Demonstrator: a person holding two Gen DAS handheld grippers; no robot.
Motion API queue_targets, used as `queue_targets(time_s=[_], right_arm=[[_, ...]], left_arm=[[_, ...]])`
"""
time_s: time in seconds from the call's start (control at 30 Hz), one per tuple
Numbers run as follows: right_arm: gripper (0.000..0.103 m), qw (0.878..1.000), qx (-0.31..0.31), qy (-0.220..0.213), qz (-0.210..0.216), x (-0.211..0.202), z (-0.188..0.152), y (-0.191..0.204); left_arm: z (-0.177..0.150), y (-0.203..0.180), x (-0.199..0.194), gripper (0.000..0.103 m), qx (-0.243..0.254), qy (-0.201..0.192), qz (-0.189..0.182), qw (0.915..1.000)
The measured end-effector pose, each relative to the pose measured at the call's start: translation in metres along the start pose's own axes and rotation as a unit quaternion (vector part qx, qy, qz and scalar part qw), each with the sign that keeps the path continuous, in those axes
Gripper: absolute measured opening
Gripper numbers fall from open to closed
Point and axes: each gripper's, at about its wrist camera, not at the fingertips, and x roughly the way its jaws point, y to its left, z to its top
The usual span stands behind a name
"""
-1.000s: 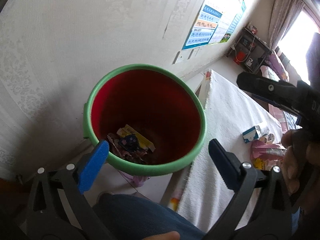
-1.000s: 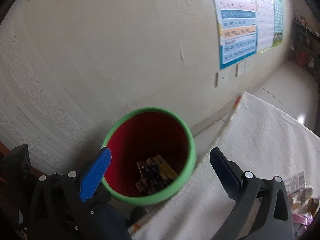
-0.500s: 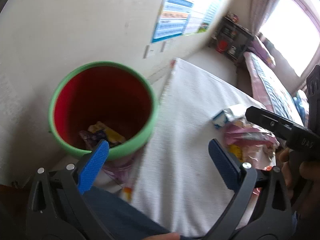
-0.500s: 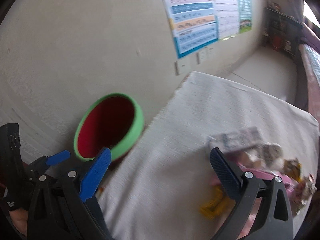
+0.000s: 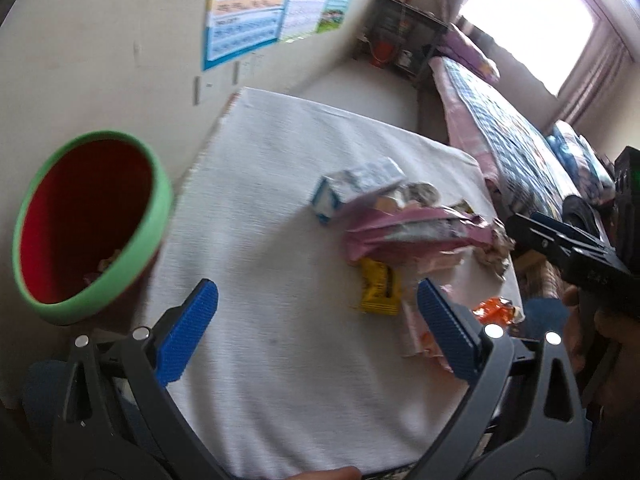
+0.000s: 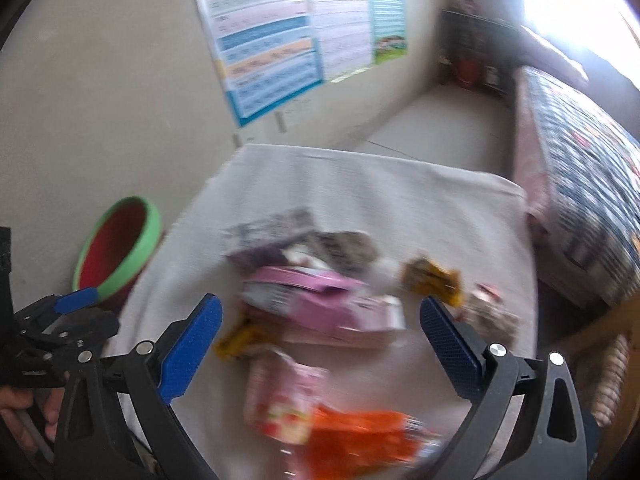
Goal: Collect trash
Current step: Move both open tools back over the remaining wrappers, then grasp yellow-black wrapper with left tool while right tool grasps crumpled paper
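A red bin with a green rim (image 5: pixel 86 224) stands on the floor left of a table under a white cloth (image 5: pixel 272 360); it also shows in the right wrist view (image 6: pixel 120 248). A heap of trash lies on the cloth: a pink bag (image 5: pixel 416 236), a blue-white carton (image 5: pixel 352 188), a yellow wrapper (image 5: pixel 378 288), an orange wrapper (image 6: pixel 360 444). My left gripper (image 5: pixel 316 332) is open and empty above the cloth, left of the heap. My right gripper (image 6: pixel 320 344) is open and empty above the pink bag (image 6: pixel 320 304).
A wall with posters (image 6: pixel 272 36) runs behind the table. A bed with a patterned cover (image 5: pixel 508 128) lies to the right, a shelf (image 5: pixel 400 36) in the far corner. The holder's hand and the right gripper's body (image 5: pixel 580 256) show at right.
Both grippers have swung right from over the bin to over the table and the trash heap. The bin has slid to the left of both views. Both stay open and empty.
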Motion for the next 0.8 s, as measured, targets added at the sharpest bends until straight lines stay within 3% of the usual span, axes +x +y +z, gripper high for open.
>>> queue_targets(time_s=[0.33, 0.53, 0.63, 0.8], right_arm=[[0.096, 0.997, 0.051, 0.003, -0.062, 0.0, -0.024, -0.081], [0.096, 0.994, 0.072, 0.009, -0.079, 0.007, -0.031, -0.11], [0.096, 0.994, 0.078, 0.01, -0.079, 0.01, -0.032, -0.117], [0.096, 0.993, 0.084, 0.012, -0.078, 0.02, -0.029, -0.124]], left_arm=[[-0.008, -0.043, 0.041, 0.097, 0.042, 0.049, -0.011, 0.9979], [-0.001, -0.044, 0.067, 0.097, 0.019, 0.07, -0.02, 0.9972], [0.003, -0.04, 0.076, 0.094, 0.005, 0.077, -0.022, 0.9967], [0.005, -0.036, 0.095, 0.079, -0.017, 0.098, -0.024, 0.9947]])
